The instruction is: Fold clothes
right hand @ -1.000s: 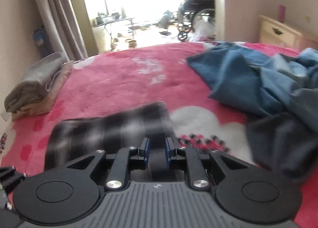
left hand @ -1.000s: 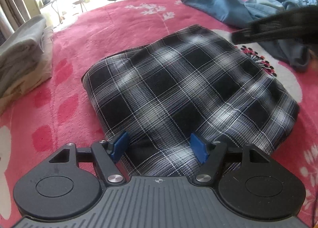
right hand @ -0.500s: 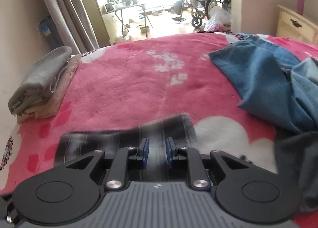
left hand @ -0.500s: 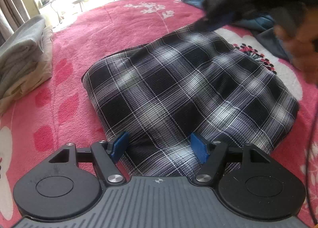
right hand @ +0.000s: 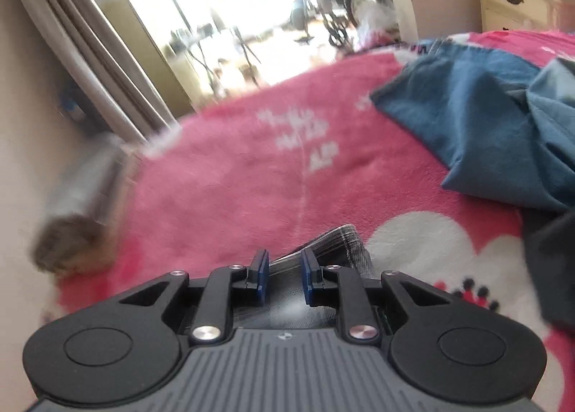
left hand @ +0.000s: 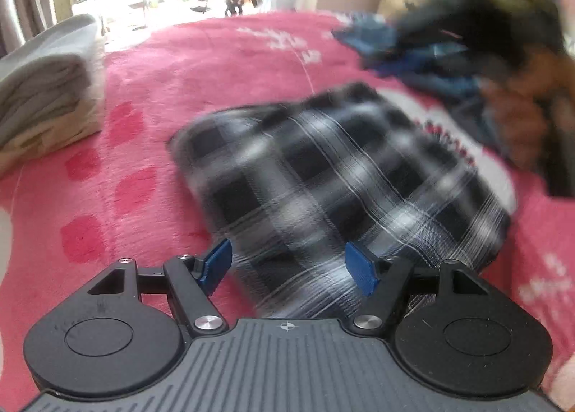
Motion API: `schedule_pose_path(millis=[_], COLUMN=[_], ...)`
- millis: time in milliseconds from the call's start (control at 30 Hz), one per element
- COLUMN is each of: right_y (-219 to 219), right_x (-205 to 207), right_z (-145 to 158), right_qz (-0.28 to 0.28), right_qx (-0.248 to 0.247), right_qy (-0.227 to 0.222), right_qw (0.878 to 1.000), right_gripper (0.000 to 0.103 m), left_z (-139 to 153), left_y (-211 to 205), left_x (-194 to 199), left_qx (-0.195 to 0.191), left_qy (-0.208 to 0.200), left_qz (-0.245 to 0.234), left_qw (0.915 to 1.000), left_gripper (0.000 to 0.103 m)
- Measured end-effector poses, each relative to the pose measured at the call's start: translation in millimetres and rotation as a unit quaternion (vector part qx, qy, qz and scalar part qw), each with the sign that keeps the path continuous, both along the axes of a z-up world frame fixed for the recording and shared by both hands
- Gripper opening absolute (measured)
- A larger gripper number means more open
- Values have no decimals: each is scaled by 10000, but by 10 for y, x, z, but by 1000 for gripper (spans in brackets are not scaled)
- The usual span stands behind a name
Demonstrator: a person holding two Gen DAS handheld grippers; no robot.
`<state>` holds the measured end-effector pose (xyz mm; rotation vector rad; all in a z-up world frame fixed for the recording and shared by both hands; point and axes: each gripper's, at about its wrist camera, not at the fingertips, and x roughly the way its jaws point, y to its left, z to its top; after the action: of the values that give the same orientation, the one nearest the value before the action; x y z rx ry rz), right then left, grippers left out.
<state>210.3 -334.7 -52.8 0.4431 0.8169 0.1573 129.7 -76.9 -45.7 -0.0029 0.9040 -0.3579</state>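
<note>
Plaid shirt (left hand: 337,189): folded flat on the pink blanket (left hand: 201,67), long axis running from near-left to far-right.
Left gripper (left hand: 287,264): angled down over the shirt's near edge, jaws spread wide, pads clear of cloth.
Right gripper (right hand: 284,275): angled down, jaws opening, shirt's far corner between them, unpinched.
Right hand (left hand: 517,117): blurred, at far right.
Writing: none legible.

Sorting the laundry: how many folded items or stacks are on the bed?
2: the plaid garment in the middle of the pink blanket, and a grey-beige stack at the left edge. Blue clothes lie unfolded; more may be hidden.
</note>
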Motion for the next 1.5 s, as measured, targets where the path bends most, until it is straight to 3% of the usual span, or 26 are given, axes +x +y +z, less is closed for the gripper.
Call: schedule_pose_path(millis=[100, 167, 333, 467, 567, 667, 800, 867, 933, 1067, 1267, 1367, 1500], right_y=[-162, -185, -25, 58, 60, 87, 164, 199, 243, 337, 533, 618, 604], right_x=[-561, -947, -1696, -1872, -1895, -1927, -1940, -1956, -1955, -1921, -1733, -1656, -1655], right_z=[91, -1, -508, -919, -1067, -1144, -1216, -1266, -1314, -1421, -1598, -1656, -1672], right_qz=[-107, -187, -456, -911, -1240, -1520, -1732, -1864, -2007, -2257, -2517, -2608, -2639], right_qx=[817, 1362, 2566, 3274, 3688, 3976, 4280, 4549, 4876, 5323, 5751, 5852, 5894], right_qy=[75, 347, 1192, 1629, 1570, 1544, 1669, 1679, 1651, 1588, 1577, 1566, 1522], right_qw=[9966, 9899, 9581, 9263, 9077, 8916, 8712, 8545, 8335, 8003, 7623, 7516, 7482], right_gripper=[39, 41, 46, 47, 48, 50, 59, 63, 65, 68, 68, 64, 53], left_z=[-42, -121, -382, -559, -641, -647, -575, -550, -522, -473, -472, -474, -477], left_y=[346, 522, 733, 679, 656, 684, 692, 695, 695, 690, 705, 723, 733], left_x=[27, 50, 86, 78, 78, 89, 111, 125, 139, 152, 152, 139, 133], left_qx=[-682, -1154, -2351, -2923, -3278, -3790, -4092, -4249, -4343, -4386, -4398, -4387, -4404], left_qy=[448, 814, 1804, 2239, 2443, 2599, 2564, 2566, 2558, 2516, 2494, 2470, 2429], left_qz=[222, 342, 412, 382, 456, 579, 546, 534, 518, 458, 419, 401, 392], left_qw=[9964, 9894, 9542, 9290, 9115, 8863, 8740, 8665, 8621, 8615, 8618, 8631, 8634], left_gripper=[71, 71, 71, 71, 71, 69, 69, 70, 70, 70, 70, 70, 70])
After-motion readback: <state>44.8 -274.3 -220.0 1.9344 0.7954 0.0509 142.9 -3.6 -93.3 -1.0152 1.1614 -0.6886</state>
